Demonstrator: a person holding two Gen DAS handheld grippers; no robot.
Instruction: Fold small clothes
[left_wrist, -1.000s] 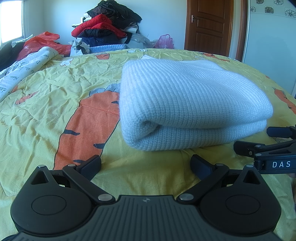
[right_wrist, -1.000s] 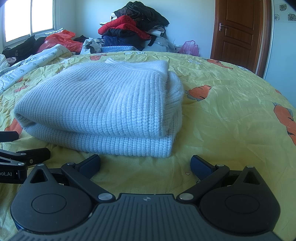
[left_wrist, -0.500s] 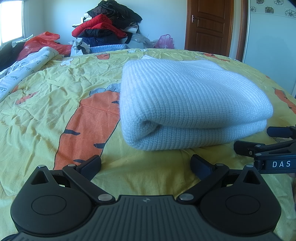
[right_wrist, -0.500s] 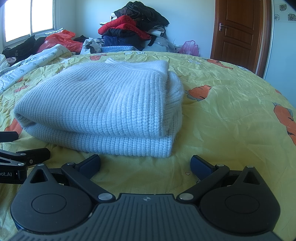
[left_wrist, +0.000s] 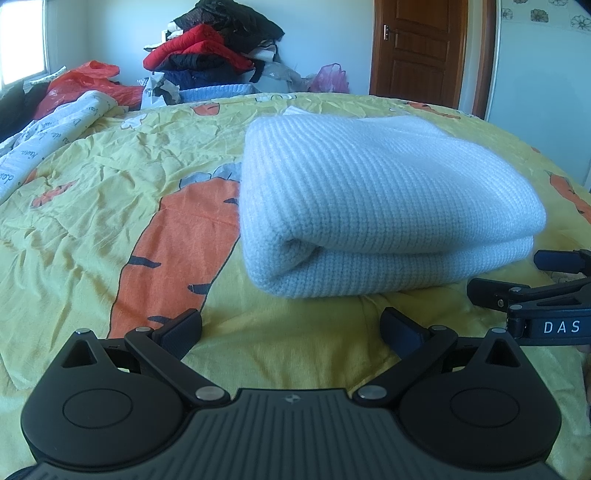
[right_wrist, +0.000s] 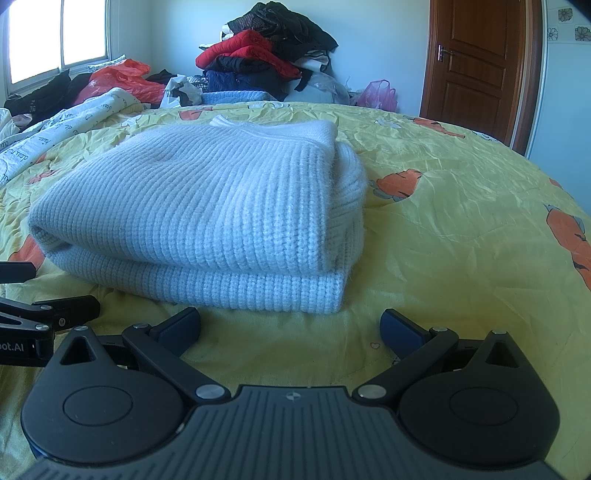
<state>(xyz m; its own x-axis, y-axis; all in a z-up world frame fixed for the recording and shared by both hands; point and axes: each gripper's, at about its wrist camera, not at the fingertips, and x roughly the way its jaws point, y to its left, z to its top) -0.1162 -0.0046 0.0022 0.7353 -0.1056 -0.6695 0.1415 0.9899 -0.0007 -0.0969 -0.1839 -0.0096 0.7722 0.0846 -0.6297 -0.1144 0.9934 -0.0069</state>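
A pale blue knit sweater (left_wrist: 376, 206) lies folded in a thick stack on the yellow carrot-print bedsheet (left_wrist: 110, 192). It also shows in the right wrist view (right_wrist: 199, 218). My left gripper (left_wrist: 291, 328) is open and empty, resting low just in front of the sweater's left front corner. My right gripper (right_wrist: 290, 325) is open and empty, just in front of the sweater's right front corner. The right gripper's fingers (left_wrist: 495, 291) show at the right edge of the left wrist view. The left gripper's fingers (right_wrist: 66, 306) show at the left edge of the right wrist view.
A pile of red, black and dark blue clothes (right_wrist: 266, 55) sits beyond the bed's far edge. Orange plastic bags (right_wrist: 122, 77) and a white printed quilt (right_wrist: 55, 129) lie at the left. A brown wooden door (right_wrist: 476, 66) stands at the back right.
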